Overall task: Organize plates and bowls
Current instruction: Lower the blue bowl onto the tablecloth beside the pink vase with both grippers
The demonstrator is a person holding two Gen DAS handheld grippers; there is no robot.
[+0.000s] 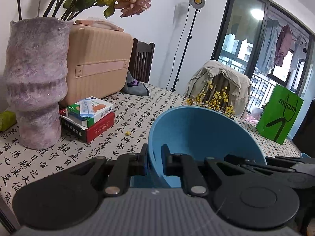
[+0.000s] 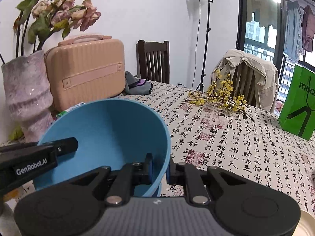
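a: where's the bowl (image 1: pixel 196 129)?
b: blue, tilted, above the near table (image 2: pixel 236 137), mouth toward the cameras.
a: left gripper (image 1: pixel 154 161)?
b: pinching the bowl's left rim, one finger inside, one outside.
a: right gripper (image 2: pixel 159 167)?
b: pinching the right rim the same way.
a: surroundings?
b: vase (image 1: pixel 35 82) and suitcase (image 1: pixel 98 63) far left, green bag (image 2: pixel 297 106) far right.

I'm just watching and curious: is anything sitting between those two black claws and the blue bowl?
No. Both the left gripper and the right gripper are already clamped on the blue bowl, one finger inside its wall and one outside, on opposite sides.
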